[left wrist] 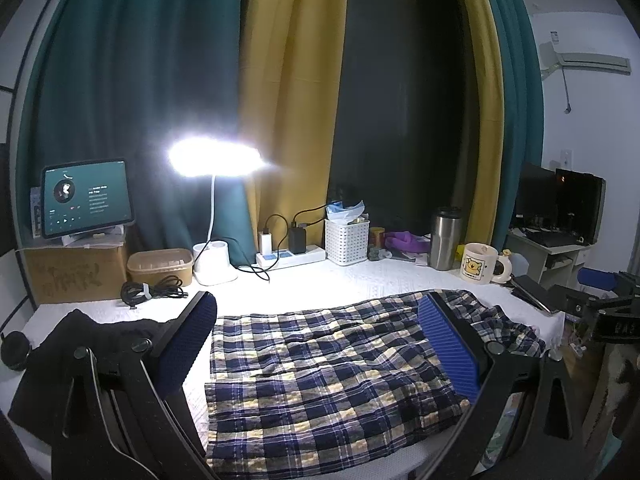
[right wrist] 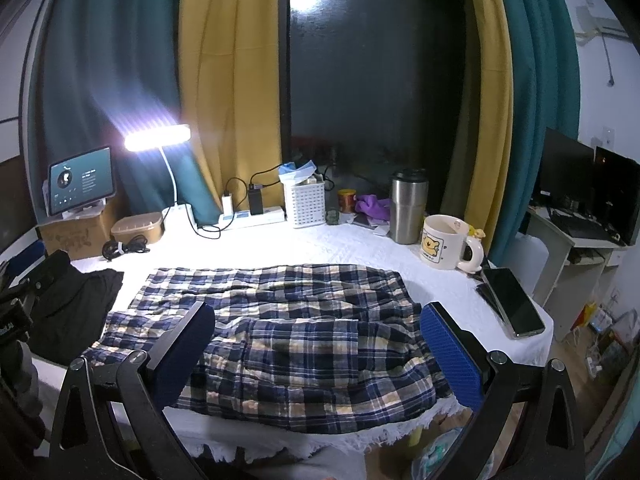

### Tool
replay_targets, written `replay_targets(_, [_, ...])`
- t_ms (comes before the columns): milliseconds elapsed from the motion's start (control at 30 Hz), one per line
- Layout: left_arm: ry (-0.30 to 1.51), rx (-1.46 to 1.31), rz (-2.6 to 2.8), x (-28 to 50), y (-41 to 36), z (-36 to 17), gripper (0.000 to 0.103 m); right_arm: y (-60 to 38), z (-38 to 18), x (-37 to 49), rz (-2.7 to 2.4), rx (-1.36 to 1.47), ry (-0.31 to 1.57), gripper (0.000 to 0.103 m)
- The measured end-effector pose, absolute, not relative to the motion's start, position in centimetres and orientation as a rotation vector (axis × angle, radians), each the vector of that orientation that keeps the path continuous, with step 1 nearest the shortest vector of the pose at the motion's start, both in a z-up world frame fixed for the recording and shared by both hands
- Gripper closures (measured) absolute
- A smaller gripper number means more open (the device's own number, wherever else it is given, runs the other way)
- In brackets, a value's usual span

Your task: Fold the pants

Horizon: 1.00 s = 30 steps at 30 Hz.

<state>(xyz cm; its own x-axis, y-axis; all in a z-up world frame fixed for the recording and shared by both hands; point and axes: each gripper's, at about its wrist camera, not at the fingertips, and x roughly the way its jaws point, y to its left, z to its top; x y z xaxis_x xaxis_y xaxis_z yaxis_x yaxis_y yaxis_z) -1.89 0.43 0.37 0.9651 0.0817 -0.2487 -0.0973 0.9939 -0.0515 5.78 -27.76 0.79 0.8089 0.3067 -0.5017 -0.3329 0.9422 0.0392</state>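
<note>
The plaid pants [left wrist: 332,364] are spread flat on the white-covered counter [left wrist: 320,284], between a black garment [left wrist: 80,344] and a phone [right wrist: 516,304]. The left gripper [left wrist: 320,348] and right gripper [right wrist: 320,344] are held above them, jaws released, nothing grasped.

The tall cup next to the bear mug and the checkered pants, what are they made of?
The tall tumbler looks like brushed stainless steel: grey, dull shine, with a dark lid, probably plastic. The plaid pants look like soft woven cotton, maybe crinkled: they wrinkle and lie limp on the table.
</note>
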Motion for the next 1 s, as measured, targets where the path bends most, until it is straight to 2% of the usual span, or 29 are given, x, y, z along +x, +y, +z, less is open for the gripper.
replay_targets(1000, [0.256,-0.081,0.09,-1.88,0.68,0.51,0.003,-27.6,1.06,5.35,0.346,-0.05,0.518,0.0])
